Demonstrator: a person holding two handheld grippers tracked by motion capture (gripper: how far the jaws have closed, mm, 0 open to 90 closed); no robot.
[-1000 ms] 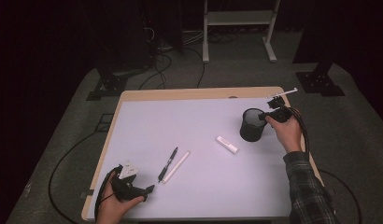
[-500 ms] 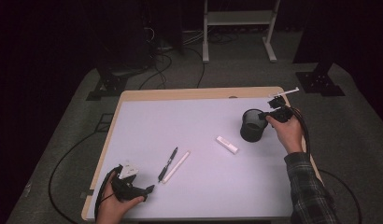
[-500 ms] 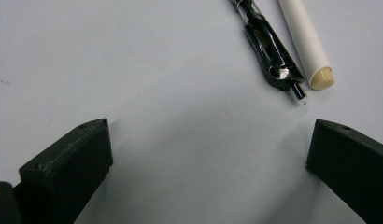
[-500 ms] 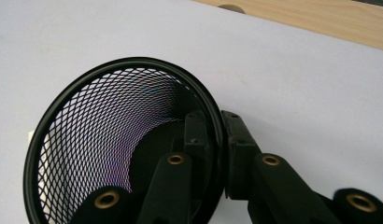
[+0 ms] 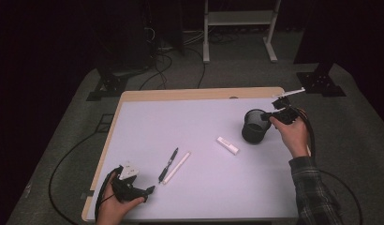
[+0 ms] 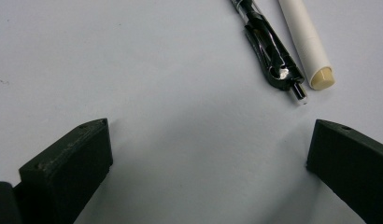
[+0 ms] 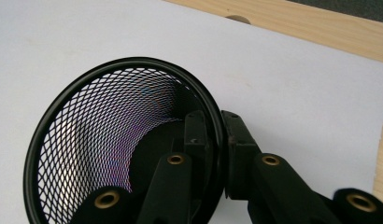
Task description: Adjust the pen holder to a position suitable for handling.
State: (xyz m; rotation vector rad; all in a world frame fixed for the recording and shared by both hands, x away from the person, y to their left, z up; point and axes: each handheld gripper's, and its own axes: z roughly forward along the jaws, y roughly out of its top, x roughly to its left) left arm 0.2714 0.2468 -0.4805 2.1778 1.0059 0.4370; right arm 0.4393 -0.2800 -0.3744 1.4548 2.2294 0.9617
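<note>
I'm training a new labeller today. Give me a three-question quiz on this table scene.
1. True or false: the right tongs clamp the mesh cup by its rim.
2. What lies beside the black pen? A) white pen B) scissors C) spoon
3. Fill in: the left tongs are ____.

Key: 1 true; 2 A; 3 open, with nothing between them.

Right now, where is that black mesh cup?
In the high view the mesh cup is at the table's right side, its rim pinched by the right gripper, right of the white eraser.
</note>
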